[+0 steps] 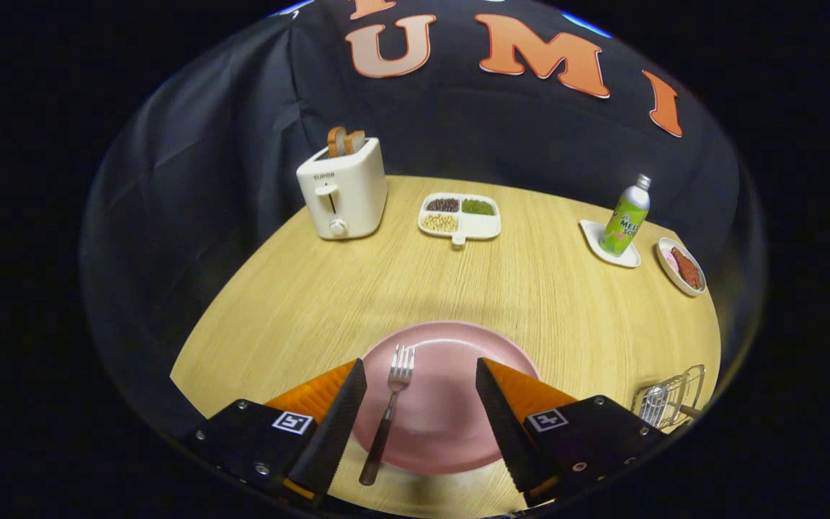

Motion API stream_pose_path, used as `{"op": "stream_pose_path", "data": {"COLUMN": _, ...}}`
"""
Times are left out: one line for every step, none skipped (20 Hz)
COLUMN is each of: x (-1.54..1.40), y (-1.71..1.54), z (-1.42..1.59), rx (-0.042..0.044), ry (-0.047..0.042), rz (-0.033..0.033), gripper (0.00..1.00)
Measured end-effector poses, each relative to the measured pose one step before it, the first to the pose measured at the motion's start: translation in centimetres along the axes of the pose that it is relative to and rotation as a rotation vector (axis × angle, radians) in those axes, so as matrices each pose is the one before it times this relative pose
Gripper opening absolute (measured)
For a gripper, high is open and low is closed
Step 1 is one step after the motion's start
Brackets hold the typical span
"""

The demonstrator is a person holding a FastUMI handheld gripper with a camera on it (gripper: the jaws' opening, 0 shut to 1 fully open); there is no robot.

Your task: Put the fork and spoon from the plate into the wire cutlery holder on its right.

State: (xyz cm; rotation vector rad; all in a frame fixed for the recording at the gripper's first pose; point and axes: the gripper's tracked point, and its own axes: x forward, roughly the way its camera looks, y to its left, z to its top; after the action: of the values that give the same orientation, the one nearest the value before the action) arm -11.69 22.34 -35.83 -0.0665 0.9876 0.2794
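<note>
My spread tongs (421,400) straddle the fork (389,411); bare counter (314,303) mid-frame; toaster (343,191), tray (460,216) upper centre.

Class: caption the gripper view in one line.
Open gripper fingers straddle fork on pink plate; wire holder at right.

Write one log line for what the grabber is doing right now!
gripper: open, empty | fork: on pink plate, between fingers | spoon: in wire cutlery holder | next: grasp fork

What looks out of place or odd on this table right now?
Little stands out. The fork lies askew on the pink plate, its handle overhanging the near rim, between the open gripper fingers. A spoon already rests in the wire holder.
</note>
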Motion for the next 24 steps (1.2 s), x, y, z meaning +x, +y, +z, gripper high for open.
{"op": "stream_pose_path", "data": {"x": 0.506, "y": 0.513, "z": -0.772, "rx": -0.00138, "ry": 0.02556, "rz": 0.00452, "gripper": 0.92}}
{"op": "stream_pose_path", "data": {"x": 0.342, "y": 0.147, "z": -0.729, "rx": -0.00034, "ry": 0.02263, "rz": 0.00385, "gripper": 0.91}}
{"op": "stream_pose_path", "data": {"x": 0.447, "y": 0.185, "z": -0.803, "rx": -0.00112, "ry": 0.0243, "rz": 0.00367, "gripper": 0.89}}
{"op": "stream_pose_path", "data": {"x": 0.374, "y": 0.138, "z": -0.652, "rx": -0.00114, "ry": 0.02615, "rz": 0.00155, "gripper": 0.87}}
{"op": "stream_pose_path", "data": {"x": 0.372, "y": 0.11, "z": -0.612, "rx": -0.00054, "ry": 0.02409, "rz": 0.00095, "gripper": 0.85}}
{"op": "stream_pose_path", "data": {"x": 0.339, "y": 0.122, "z": -0.471, "rx": -0.00177, "ry": 0.0229, "rz": 0.00231, "gripper": 0.83}}
{"op": "stream_pose_path", "data": {"x": 0.389, "y": 0.099, "z": -0.504, "rx": -0.00135, "ry": 0.0254, "rz": -0.00221, "gripper": 0.78}}
{"op": "stream_pose_path", "data": {"x": 0.27, "y": 0.062, "z": -0.559, "rx": -0.00438, "ry": 0.02641, "rz": -0.00156, "gripper": 0.75}}
{"op": "stream_pose_path", "data": {"x": 0.182, "y": 0.113, "z": -0.363, "rx": -0.00808, "ry": 0.01979, "rz": 0.00071, "gripper": 0.66}}
{"op": "stream_pose_path", "data": {"x": 0.234, "y": 0.111, "z": -0.21, "rx": -0.00781, "ry": 0.01604, "rz": -0.00108, "gripper": 0.62}}
{"op": "stream_pose_path", "data": {"x": 0.221, "y": 0.321, "z": -0.373, "rx": -0.00553, "ry": 0.01815, "rz": 0.00099, "gripper": 0.55}}
{"op": "stream_pose_path", "data": {"x": 0.12, "y": 0.142, "z": -0.231, "rx": -0.00417, "ry": 0.01367, "rz": 0.00031, "gripper": 0.52}}
{"op": "stream_pose_path", "data": {"x": 0.119, "y": 0.187, "z": -0.136, "rx": -0.00418, "ry": 0.00998, "rz": -0.00065, "gripper": 0.47}}
{"op": "stream_pose_path", "data": {"x": 0.072, "y": 0.005, "z": -0.187, "rx": -0.00274, "ry": 0.00937, "rz": -0.00239, "gripper": 0.44}}
{"op": "stream_pose_path", "data": {"x": 0.031, "y": -0.043, "z": -0.149, "rx": 0.00077, "ry": 0.00642, "rz": -0.00295, "gripper": 0.39}}
{"op": "stream_pose_path", "data": {"x": 0.098, "y": 0.0, "z": -0.072, "rx": 0.00425, "ry": 0.00465, "rz": -0.00119, "gripper": 0.34}}
{"op": "stream_pose_path", "data": {"x": 0.191, "y": 0.166, "z": -0.21, "rx": 0.00252, "ry": 0.00913, "rz": 0.00474, "gripper": 0.26}}
{"op": "stream_pose_path", "data": {"x": -0.035, "y": -0.047, "z": -0.256, "rx": -0.00333, "ry": 0.01295, "rz": -0.00137, "gripper": 0.23}}
{"op": "stream_pose_path", "data": {"x": 0.051, "y": -0.007, "z": 0.153, "rx": -0.00225, "ry": -0.00236, "rz": 0.00033, "gripper": 0.16}}
{"op": "stream_pose_path", "data": {"x": -0.089, "y": -0.073, "z": -0.242, "rx": 0.00731, "ry": 0.00647, "rz": 0.00421, "gripper": 0.14}}
{"op": "stream_pose_path", "data": {"x": -0.129, "y": -0.167, "z": -0.023, "rx": 0.01243, "ry": -0.00122, "rz": 0.00509, "gripper": 0.1}}
{"op": "stream_pose_path", "data": {"x": -0.208, "y": -0.008, "z": 0.017, "rx": 0.01875, "ry": -0.00563, "rz": 0.01955, "gripper": 0.09}}
{"op": "stream_pose_path", "data": {"x": -0.104, "y": 0.183, "z": 0.107, "rx": 0.02042, "ry": -0.01238, "rz": 0.01922, "gripper": 0.07}}
{"op": "stream_pose_path", "data": {"x": -0.238, "y": -0.182, "z": 0.149, "rx": 0.00977, "ry": -0.01368, "rz": 0.00756, "gripper": 0.06}}
